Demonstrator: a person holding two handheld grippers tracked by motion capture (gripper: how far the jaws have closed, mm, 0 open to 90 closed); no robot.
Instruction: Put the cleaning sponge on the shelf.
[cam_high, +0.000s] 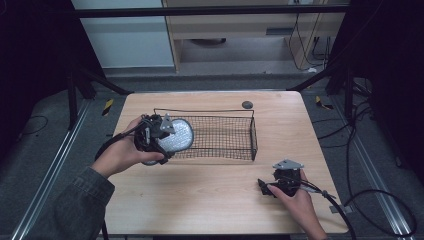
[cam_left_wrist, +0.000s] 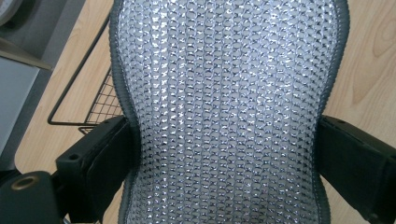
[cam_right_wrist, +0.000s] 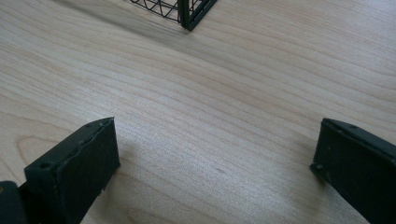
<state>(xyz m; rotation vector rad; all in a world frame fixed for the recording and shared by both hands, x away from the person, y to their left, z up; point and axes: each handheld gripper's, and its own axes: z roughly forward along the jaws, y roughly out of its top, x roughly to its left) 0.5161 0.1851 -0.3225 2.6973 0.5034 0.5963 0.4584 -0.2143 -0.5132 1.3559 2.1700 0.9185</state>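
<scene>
One silver mesh insole (cam_high: 176, 136) is counted, clamped at its narrow waist between the two jaws of the left gripper (cam_high: 159, 134). One black wire basket (cam_high: 235, 131) is seen just beyond those jaws. Two grippers are counted in all; between the spread jaws of the right gripper (cam_high: 264, 187) nothing but bare wood is found. One wooden table (cam_high: 210, 200) is shown, and one small dark round disc (cam_high: 247, 104) lies on it, well beyond both grippers.
</scene>
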